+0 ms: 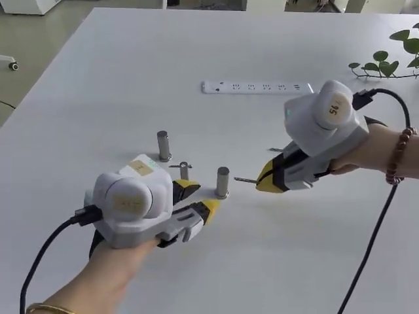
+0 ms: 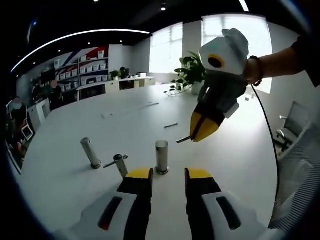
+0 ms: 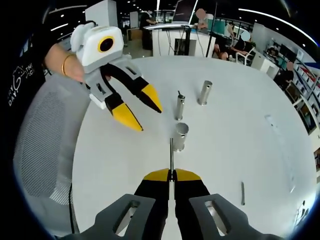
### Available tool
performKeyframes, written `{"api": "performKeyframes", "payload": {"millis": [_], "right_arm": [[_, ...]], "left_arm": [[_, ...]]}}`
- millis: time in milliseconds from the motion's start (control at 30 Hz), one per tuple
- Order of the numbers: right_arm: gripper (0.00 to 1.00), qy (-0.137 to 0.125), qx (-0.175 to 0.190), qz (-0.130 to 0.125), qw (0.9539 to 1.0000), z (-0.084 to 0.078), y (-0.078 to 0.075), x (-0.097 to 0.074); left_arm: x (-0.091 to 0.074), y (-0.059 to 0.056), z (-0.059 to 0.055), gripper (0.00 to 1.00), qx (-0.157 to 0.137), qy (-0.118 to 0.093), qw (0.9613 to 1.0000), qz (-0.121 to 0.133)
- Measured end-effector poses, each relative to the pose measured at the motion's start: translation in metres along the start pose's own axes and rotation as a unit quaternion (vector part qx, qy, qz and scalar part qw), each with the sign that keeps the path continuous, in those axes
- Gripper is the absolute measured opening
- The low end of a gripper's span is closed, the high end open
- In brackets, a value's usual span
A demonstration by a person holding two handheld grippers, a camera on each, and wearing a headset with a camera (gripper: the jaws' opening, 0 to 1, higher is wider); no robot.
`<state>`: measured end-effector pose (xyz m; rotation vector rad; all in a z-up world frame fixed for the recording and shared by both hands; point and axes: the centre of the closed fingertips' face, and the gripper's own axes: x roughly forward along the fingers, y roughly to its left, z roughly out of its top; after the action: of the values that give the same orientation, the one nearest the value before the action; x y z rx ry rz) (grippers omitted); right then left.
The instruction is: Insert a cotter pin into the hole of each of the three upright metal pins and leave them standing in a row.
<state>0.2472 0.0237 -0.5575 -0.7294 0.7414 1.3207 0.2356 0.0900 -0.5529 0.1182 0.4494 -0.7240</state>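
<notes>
Three upright metal pins stand in a slanted row: a far one [image 1: 163, 145], a middle one [image 1: 184, 171] and a near one [image 1: 222, 182]. A thin cotter pin [image 2: 111, 162] sticks out of the middle pin [image 2: 120, 165]. My right gripper [image 1: 262, 181] is shut on another cotter pin [image 1: 245, 180], whose tip points at the near pin [image 3: 180, 136] from a short gap away. Just on the other side of that pin [image 2: 161, 156], my left gripper [image 1: 201, 198] stands open with nothing in it.
A spare cotter pin [image 1: 276, 150] lies on the white table behind the right gripper. A white power strip [image 1: 255, 87] lies farther back, and a plant [image 1: 389, 62] sits at the far right edge.
</notes>
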Motion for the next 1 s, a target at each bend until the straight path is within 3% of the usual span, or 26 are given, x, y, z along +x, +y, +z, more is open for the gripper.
{"api": "performKeyframes", "payload": {"millis": [233, 600, 1000], "right_arm": [[0.00, 0.007, -0.007, -0.004, 0.9999, -0.002, -0.008, 0.004], [0.00, 0.005, -0.009, 0.007, 0.9999, 0.001, -0.013, 0.010], [0.00, 0.006, -0.019, 0.018, 0.9996, 0.002, -0.019, 0.015]], "left_arm": [[0.016, 0.005, -0.001, 0.23, -0.005, 0.004, 0.9999, 0.011], [0.038, 0.008, 0.000, 0.22, 0.013, 0.014, 0.9997, 0.019], [0.050, 0.010, 0.001, 0.15, 0.014, 0.020, 0.9995, 0.020]]}}
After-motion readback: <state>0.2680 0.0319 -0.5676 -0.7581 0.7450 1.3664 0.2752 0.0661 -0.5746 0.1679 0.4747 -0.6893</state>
